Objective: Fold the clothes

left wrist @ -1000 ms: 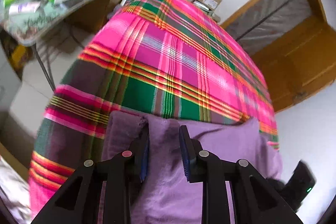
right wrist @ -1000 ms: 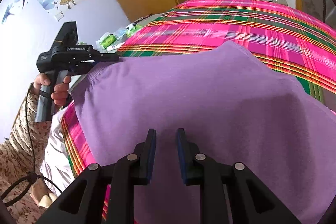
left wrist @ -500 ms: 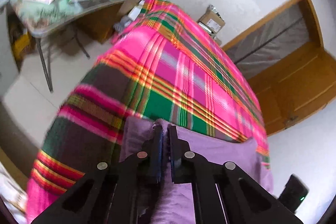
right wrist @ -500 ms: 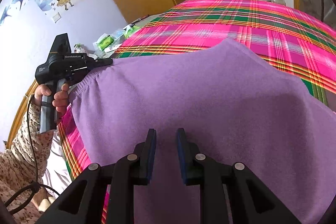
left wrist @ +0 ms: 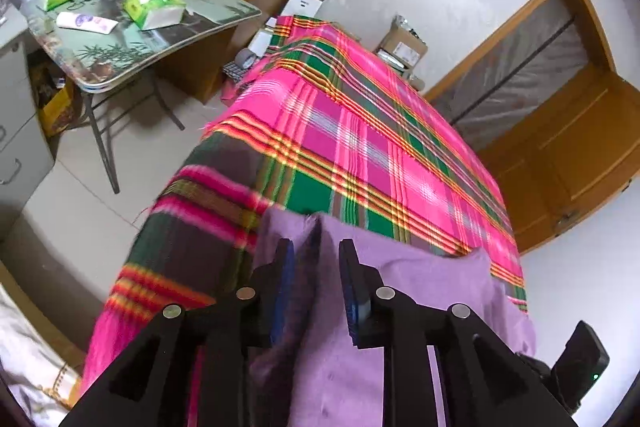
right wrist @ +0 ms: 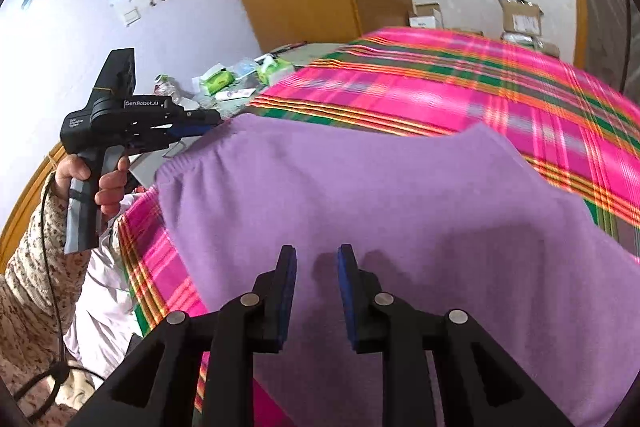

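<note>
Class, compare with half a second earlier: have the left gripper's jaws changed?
Yes. The left gripper, then pinched shut on the purple garment, now stands open, a raised fabric fold between its fingers.

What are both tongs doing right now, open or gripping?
Left tongs: open, a raised fold of the purple garment between the fingers, not clamped.
Right tongs: open, holding nothing, over the garment.
</note>
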Motion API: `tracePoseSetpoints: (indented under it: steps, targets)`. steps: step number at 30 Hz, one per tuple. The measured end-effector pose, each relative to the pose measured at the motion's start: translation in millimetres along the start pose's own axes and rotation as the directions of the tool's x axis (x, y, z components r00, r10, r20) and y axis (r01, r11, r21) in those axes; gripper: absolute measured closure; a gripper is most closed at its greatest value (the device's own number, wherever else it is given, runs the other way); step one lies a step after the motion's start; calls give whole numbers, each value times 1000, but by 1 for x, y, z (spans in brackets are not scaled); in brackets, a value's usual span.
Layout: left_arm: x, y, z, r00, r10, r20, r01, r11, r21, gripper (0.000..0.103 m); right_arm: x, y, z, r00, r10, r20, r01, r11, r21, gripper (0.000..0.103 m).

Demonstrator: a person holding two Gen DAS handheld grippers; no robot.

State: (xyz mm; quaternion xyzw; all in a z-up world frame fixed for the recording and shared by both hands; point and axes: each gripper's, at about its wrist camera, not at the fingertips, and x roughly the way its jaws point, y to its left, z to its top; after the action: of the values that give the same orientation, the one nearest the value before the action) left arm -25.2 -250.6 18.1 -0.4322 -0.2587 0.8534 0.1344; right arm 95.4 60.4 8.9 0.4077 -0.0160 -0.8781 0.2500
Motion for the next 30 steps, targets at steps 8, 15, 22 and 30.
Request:
tracePoseSetpoints:
  steps: [8, 15, 22, 30]
  targets:
    - [-29, 26, -26, 1000, 22, 14, -21, 997, -73, 79, 27, 71, 15, 999, 52, 17, -48, 980, -192, 78]
    - [-35, 52, -42, 1000, -28, 4, 29, 984, -178, 79, 69, 133, 23, 998, 57, -12, -58, 943, -329, 73]
    - [-32, 63, -49, 998, -53, -14, 49, 978, -202, 79, 112, 159, 29, 998, 3, -68, -28, 924, -381, 62]
    - [-28, 64, -46, 995, -94, -29, 86, 971, -221, 79, 132, 185, 24, 990, -140, -23, 110, 863, -493, 61]
